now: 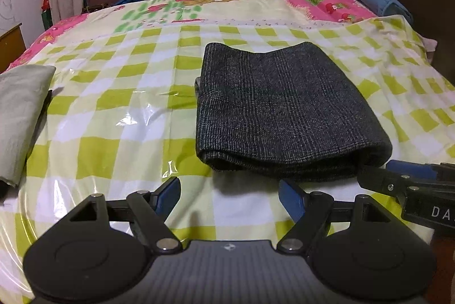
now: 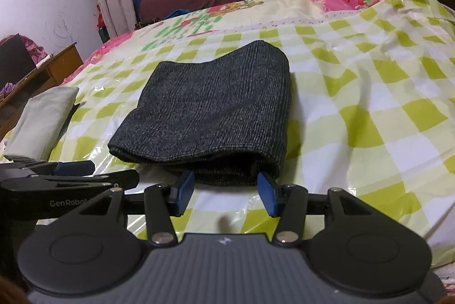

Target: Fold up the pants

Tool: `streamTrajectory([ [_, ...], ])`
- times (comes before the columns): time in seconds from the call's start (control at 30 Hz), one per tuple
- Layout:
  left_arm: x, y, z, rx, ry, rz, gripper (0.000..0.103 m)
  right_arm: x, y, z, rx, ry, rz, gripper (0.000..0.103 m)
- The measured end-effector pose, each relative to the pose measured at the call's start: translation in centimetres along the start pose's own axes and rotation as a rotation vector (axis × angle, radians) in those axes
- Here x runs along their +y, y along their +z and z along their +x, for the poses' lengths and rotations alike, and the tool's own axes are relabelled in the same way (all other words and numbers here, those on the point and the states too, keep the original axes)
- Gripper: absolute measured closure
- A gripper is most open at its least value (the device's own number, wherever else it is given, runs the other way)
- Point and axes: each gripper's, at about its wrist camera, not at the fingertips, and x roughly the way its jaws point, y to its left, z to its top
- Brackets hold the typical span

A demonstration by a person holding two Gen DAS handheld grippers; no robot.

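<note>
**Folded pants on bed, both grippers spread and empty**

The bed (image 1: 119,110), under a glossy checked plastic cover (image 2: 369,116), carries the dark grey pants (image 1: 278,110) as a compact folded bundle near the middle, its thick near edge facing both tools. A pale folded cloth (image 1: 20,116) lies well apart at the left edge. The left gripper (image 1: 229,194) stands wide apart, nothing between its pads, just short of the near edge. The right gripper (image 2: 226,190) is partly spread and empty, its fingertips (image 2: 267,191) at the bundle's near right corner. Risk, as judged: the slick cover offers little friction, so a nudge could slide the bundle; a fingertip catching the rounded near edge could lift the top layer and undo the fold.
</note>
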Motion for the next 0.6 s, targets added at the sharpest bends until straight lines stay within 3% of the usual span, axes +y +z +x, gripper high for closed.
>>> streamTrajectory([
  [0.6,-0.67,-0.54,0.56,0.024,0.043,0.04,0.003,-0.09,-0.37,0.78,0.042,0.011,-0.005,0.049],
])
